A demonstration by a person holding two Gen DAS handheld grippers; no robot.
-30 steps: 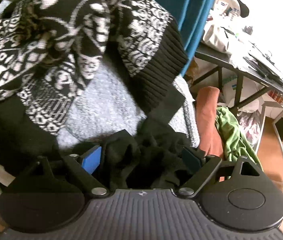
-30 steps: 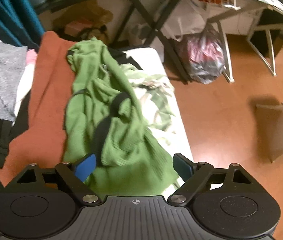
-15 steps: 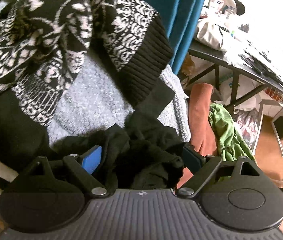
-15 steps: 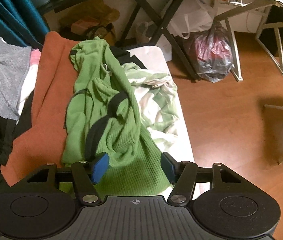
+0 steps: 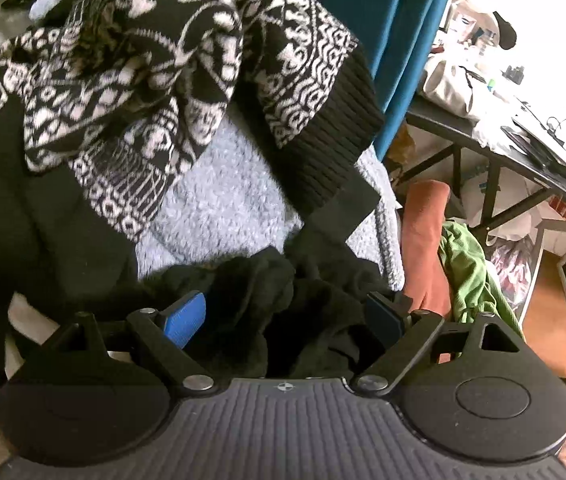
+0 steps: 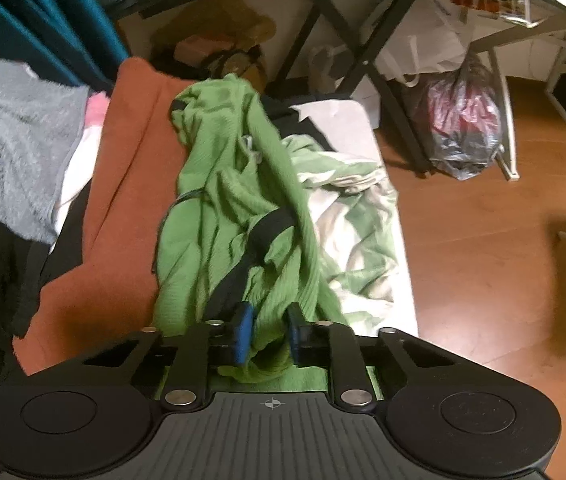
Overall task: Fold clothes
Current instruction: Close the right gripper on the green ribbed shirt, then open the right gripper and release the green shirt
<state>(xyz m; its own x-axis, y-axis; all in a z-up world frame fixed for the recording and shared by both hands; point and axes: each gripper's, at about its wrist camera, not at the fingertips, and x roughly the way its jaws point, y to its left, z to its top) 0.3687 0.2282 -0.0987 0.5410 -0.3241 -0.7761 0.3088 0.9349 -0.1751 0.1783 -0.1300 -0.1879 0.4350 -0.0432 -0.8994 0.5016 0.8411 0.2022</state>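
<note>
The right gripper (image 6: 269, 330) pinches the green top (image 6: 239, 216), the left gripper (image 5: 291, 314) gapes around black cloth (image 5: 283, 304), and nothing looks folded.

left view: daylight from upper right, bench (image 5: 523, 136) top blown to white glare; black cloth detail lost. right view: dimmer, warm, slight motion blur. both: strong fisheye bending at edges.

wooden floor (image 6: 483, 240), teal curtain (image 5: 395, 40), black cross-legged counter (image 6: 323, 8) cluttered on top, plastic bag (image 6: 463, 128) beneath it.
</note>
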